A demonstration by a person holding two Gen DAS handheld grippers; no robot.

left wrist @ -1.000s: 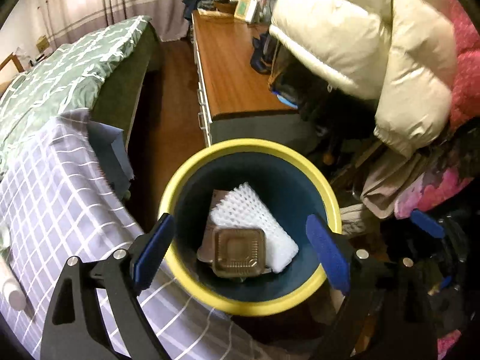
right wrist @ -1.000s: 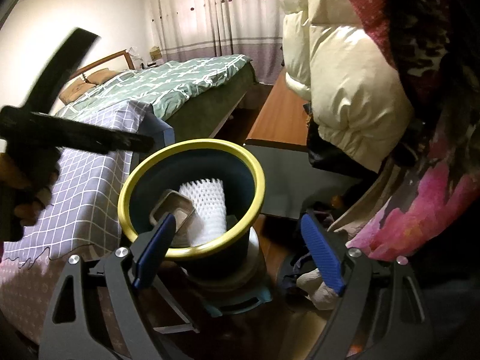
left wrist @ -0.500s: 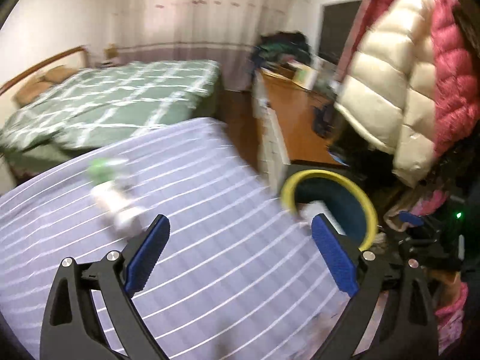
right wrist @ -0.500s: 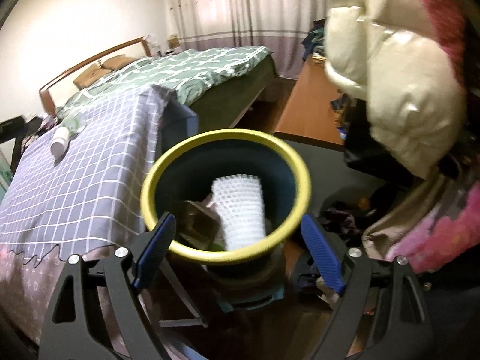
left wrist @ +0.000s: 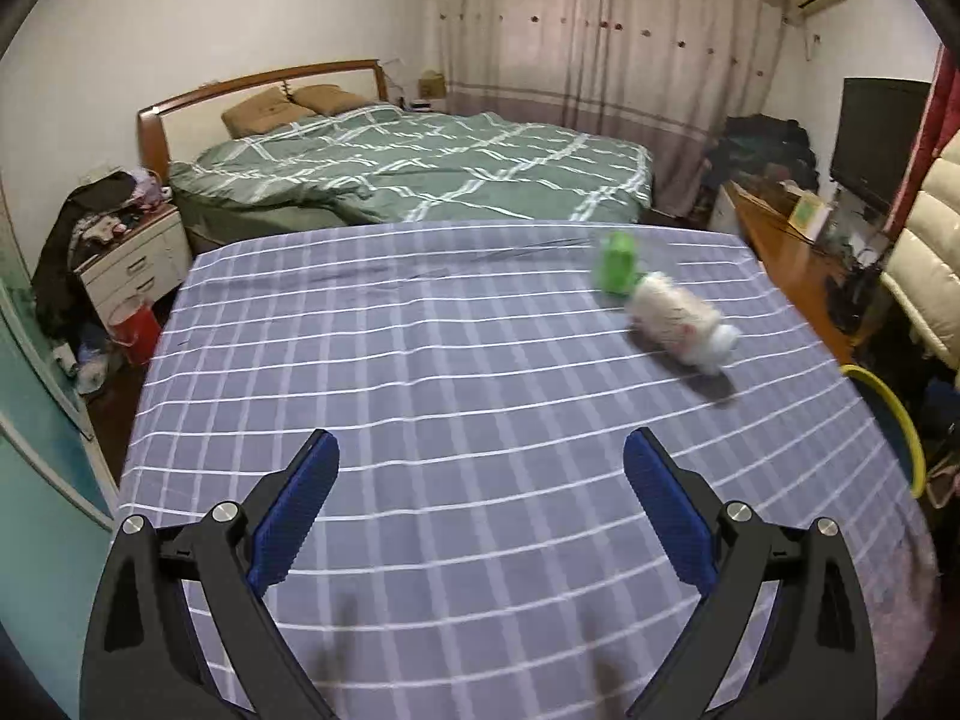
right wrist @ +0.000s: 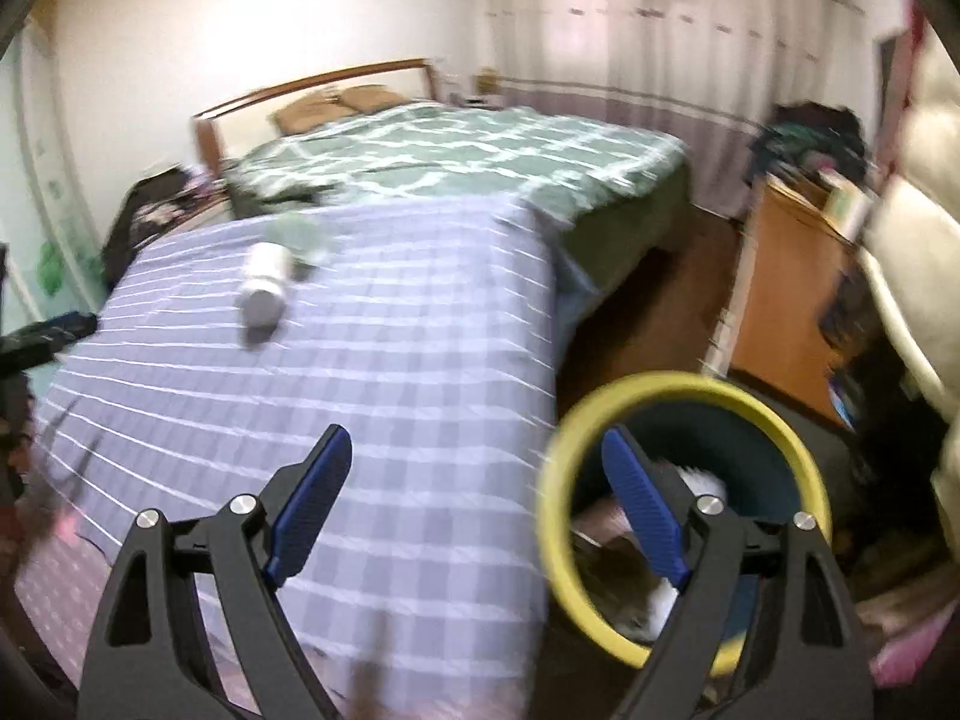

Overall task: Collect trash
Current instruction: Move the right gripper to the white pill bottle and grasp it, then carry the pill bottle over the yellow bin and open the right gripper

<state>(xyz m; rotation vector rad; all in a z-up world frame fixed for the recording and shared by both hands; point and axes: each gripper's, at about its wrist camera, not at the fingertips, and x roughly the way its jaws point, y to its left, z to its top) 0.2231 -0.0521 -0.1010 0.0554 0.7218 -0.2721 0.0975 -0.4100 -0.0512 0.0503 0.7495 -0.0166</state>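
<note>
A white bottle (left wrist: 681,324) lies on its side on the checked-cloth table (left wrist: 420,372), far right, with a green crumpled item (left wrist: 615,261) just behind it. My left gripper (left wrist: 481,441) hovers over the cloth short of both, open and empty. The right wrist view, blurred, shows the same bottle (right wrist: 264,285) and a pale green item (right wrist: 297,234) at the far left of the table (right wrist: 390,360). My right gripper (right wrist: 475,438) is open and empty over the table's right edge. Beside it stands the yellow-rimmed bin (right wrist: 678,381), holding white foam netting (right wrist: 702,477) and a brown tray (right wrist: 612,564).
A bed with a green quilt (left wrist: 420,162) lies beyond the table. A wooden desk (left wrist: 786,240) and hanging coats (left wrist: 924,228) line the right side. Only the bin's rim (left wrist: 894,414) shows at the left wrist view's right edge. A nightstand (left wrist: 132,264) and clutter stand at the left.
Both views have swung left, away from the bin and over the checked cloth. The bottle and green item have come into view. The left jaws stand a little wider.
</note>
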